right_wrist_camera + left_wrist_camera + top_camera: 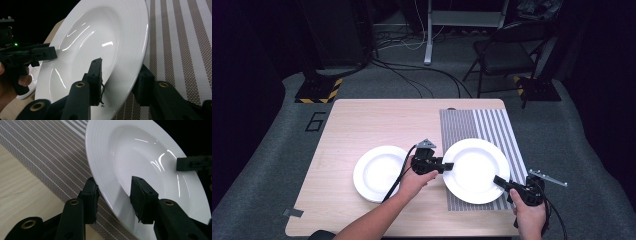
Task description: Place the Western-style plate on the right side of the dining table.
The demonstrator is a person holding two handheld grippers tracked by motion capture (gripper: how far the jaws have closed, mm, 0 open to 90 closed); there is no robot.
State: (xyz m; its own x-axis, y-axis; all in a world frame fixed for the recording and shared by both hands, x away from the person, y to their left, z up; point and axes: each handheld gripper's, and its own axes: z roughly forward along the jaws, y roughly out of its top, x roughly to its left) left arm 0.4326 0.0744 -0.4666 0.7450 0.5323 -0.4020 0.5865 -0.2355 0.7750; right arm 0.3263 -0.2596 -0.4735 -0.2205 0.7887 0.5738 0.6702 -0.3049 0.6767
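High view: the white plate (pixel 476 170) is seen on the striped placemat (pixel 499 127), its rim straddled part-open by the left gripper (pixel 450 166) and right gripper (pixel 497 180). Contact cannot be told. Both rims should be pinched evenly and lifted level, clear of the second plate (pixel 379 173).

1. The left gripper (pixel 113 196) straddles the white plate (pixel 140 165), its outer jaw hiding the rim's underside.
2. In the right gripper view, the right gripper (pixel 121 80) covers the plate's near rim; contact cannot be told.
3. The striped placemat (pixel 492 125) lies partly hidden beneath the plate.
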